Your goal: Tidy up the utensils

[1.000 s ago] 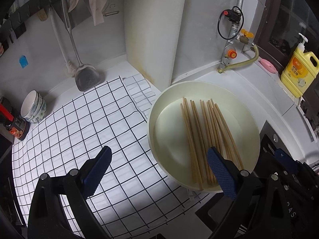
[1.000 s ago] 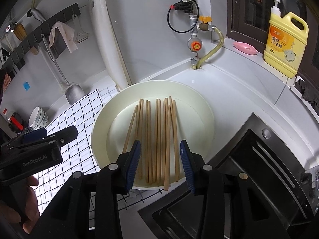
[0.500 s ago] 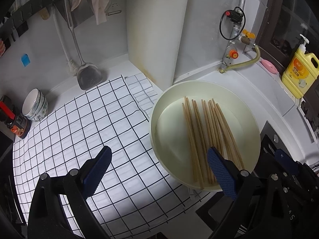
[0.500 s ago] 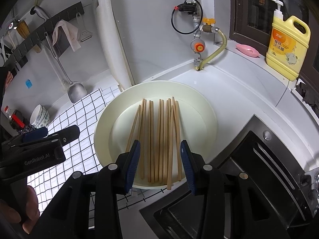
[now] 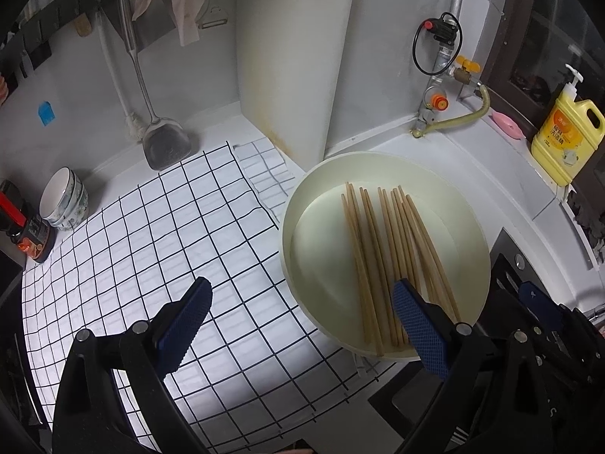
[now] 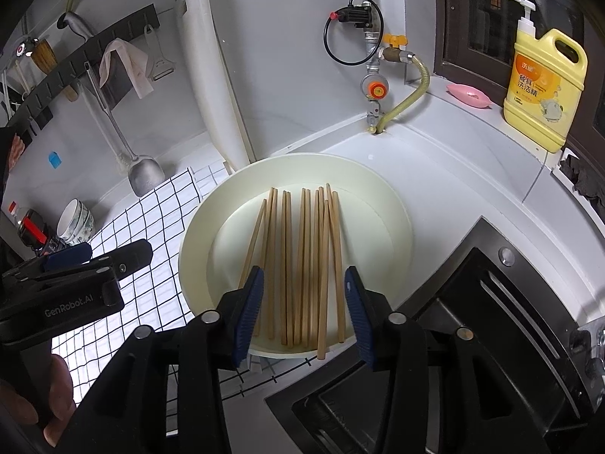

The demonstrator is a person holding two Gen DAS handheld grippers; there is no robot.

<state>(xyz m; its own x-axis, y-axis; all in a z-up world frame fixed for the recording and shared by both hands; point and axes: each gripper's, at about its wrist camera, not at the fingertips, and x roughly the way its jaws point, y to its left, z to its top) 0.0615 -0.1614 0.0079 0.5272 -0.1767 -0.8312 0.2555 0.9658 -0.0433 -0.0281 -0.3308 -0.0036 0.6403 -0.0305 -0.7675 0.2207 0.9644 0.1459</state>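
Right hand-held gripper (image 6: 302,306) hovers over chopsticks (image 6: 298,261) in a cream plate (image 6: 389,227), jaws opening, gripping nothing; left hand-held gripper (image 5: 298,325) gapes wide, empty, above the worktop (image 5: 472,174).

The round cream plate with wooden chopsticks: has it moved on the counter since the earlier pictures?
No. The round cream plate with the wooden chopsticks lies as before against the yellow hose and the checked cloth.

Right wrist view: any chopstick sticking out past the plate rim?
Yes. One of the chopsticks in the cream plate overhangs the near rim, its tip past the edge toward the dark stove.
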